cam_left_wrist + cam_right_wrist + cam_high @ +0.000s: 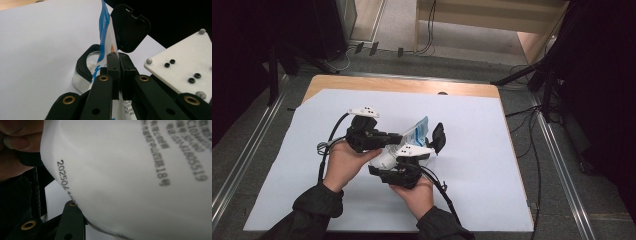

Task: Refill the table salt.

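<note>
While your forearms came in from the bottom of the high view, your left gripper (398, 138) sat left of centre, its jaws pressed together on the edge of a white and blue pouch (418, 131) held above the white sheet (287, 150) covering the table. In the left gripper view, that pouch (106, 37) rose upright from the pinching jaws, with a black hinged lid (130, 27) standing open just right of it. Right of centre in the high view, your right gripper (412, 162) lay under the pouch; in the right gripper view the pouch (130, 177) hid the jaw tips, so I cannot tell their state.
</note>
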`<state>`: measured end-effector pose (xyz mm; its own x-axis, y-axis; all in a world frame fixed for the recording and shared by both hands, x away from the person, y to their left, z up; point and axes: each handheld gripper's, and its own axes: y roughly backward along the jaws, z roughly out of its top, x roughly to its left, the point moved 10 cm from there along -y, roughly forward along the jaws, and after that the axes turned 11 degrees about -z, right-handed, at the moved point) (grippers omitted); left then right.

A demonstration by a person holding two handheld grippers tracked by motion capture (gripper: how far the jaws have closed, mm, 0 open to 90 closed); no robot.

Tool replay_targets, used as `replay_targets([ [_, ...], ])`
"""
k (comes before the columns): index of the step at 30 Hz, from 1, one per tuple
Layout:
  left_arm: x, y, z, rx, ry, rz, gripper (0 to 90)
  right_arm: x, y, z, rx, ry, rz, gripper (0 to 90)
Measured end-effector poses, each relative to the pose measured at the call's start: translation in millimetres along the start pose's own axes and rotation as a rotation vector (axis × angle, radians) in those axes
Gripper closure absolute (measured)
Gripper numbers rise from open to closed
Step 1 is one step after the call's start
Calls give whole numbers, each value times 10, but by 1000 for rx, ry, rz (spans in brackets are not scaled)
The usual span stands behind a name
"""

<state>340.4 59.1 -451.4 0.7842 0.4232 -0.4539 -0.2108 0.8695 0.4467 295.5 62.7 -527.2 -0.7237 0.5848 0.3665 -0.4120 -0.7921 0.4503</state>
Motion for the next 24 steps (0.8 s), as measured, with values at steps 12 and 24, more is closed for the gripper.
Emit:
replay_targets([
  [12,22,3,7,-4,3,10,900,-18,-10,-5,3,10,-10,570],
  [24,26,10,21,-18,-1,21,900,-22,-12,-2,-1,-1,-15,591],
])
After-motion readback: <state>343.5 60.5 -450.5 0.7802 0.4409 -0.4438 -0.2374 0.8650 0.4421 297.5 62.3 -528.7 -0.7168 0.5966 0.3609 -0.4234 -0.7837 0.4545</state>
